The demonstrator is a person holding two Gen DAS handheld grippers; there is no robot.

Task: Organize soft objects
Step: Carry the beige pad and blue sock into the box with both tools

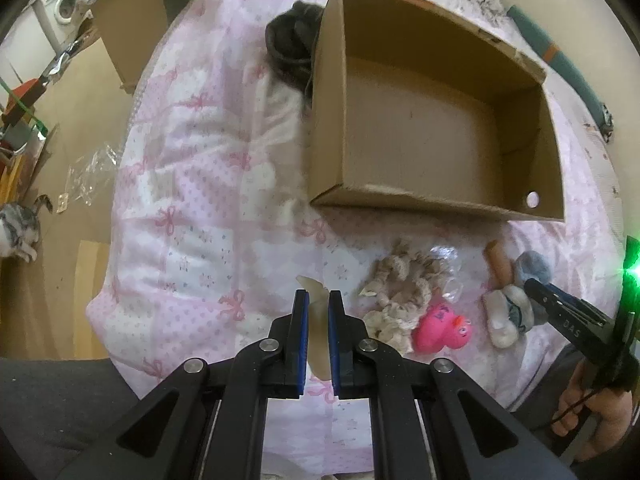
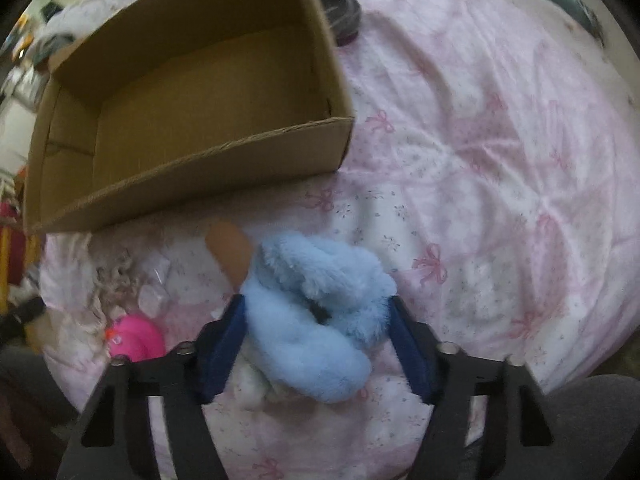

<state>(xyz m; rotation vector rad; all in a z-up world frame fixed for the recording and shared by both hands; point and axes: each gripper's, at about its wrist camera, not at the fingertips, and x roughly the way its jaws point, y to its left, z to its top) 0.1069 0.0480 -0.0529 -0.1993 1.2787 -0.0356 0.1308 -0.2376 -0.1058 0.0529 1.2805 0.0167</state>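
An open cardboard box (image 1: 424,128) lies on the pink bedspread (image 1: 192,184); it also shows in the right wrist view (image 2: 192,120). My left gripper (image 1: 319,300) is shut on a pale, soft strip (image 1: 318,320). Right of it lie a cream crochet scrunchie (image 1: 404,296), a pink rubber duck (image 1: 440,326), a brown soft stick (image 1: 498,264) and a blue plush toy (image 1: 528,280). In the right wrist view my right gripper (image 2: 314,316) has its jaws around the blue plush toy (image 2: 312,312), pads against its sides. The duck (image 2: 136,338) and the brown stick (image 2: 232,248) lie to its left.
A dark bundle (image 1: 292,40) lies behind the box's left wall. A cat (image 1: 18,228) sits on the floor at the left, near a plastic wrapper (image 1: 92,176). A washing machine (image 1: 64,4) stands far left. Clear plastic (image 1: 448,268) lies by the scrunchie.
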